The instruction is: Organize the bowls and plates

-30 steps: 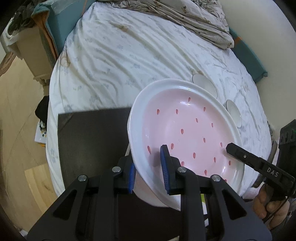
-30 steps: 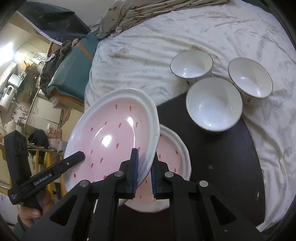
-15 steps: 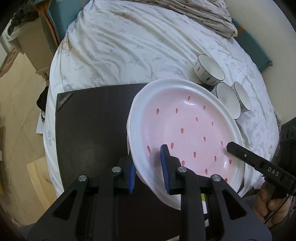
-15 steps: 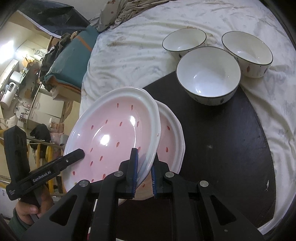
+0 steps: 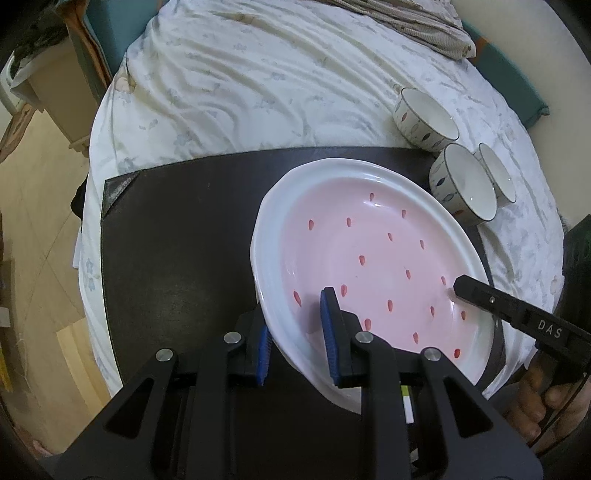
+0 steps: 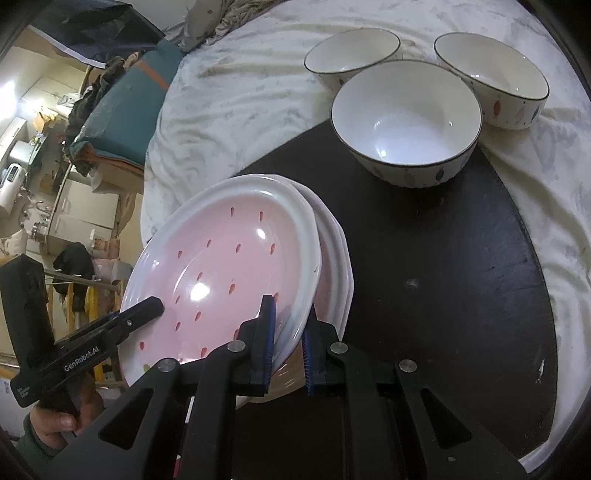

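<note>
A dark board (image 5: 177, 251) lies on a white floral bedsheet (image 5: 258, 85). A crumpled beige blanket (image 5: 417, 22) sits at the bed's far end, beside a teal cushion (image 6: 125, 110).

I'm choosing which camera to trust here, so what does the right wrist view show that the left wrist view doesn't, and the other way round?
Only the right wrist view shows a second plate under the held pink plate, plus the insides of the three bowls.

Only the left wrist view shows the bare left part of the dark board and the wooden floor.

Both show the pink plate gripped at opposite rims by the left tongs and right tongs, and the bowls.
</note>
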`<action>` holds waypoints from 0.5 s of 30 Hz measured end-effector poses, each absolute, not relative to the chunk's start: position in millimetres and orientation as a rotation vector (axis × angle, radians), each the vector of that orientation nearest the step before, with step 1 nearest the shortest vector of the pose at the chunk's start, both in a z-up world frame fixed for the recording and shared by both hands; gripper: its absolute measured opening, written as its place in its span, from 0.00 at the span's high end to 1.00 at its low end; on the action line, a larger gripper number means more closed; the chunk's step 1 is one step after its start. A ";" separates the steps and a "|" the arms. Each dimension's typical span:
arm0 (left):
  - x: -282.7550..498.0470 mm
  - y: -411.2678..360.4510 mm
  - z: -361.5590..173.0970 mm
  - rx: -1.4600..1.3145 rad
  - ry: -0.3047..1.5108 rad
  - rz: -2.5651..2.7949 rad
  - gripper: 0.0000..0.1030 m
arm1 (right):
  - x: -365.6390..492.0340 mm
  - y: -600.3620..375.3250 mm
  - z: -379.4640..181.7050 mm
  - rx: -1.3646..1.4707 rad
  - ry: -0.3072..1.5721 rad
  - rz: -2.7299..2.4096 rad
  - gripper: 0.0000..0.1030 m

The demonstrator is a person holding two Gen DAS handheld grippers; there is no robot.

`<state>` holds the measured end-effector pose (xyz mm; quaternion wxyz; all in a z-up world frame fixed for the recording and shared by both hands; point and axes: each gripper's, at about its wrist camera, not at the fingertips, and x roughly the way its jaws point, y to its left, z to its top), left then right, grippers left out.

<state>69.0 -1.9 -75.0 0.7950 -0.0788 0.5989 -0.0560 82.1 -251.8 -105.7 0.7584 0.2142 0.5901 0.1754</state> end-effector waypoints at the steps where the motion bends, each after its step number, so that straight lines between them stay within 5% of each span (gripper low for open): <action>1: 69.3 -1.7 -76.9 -0.169 1.293 -0.118 0.80 | 83.1 -250.5 -107.4 0.463 1.291 0.380 0.86; 15: 71.4 -3.7 -87.9 -0.136 1.322 -0.111 0.78 | 85.1 -247.0 -120.1 0.453 1.358 0.350 0.85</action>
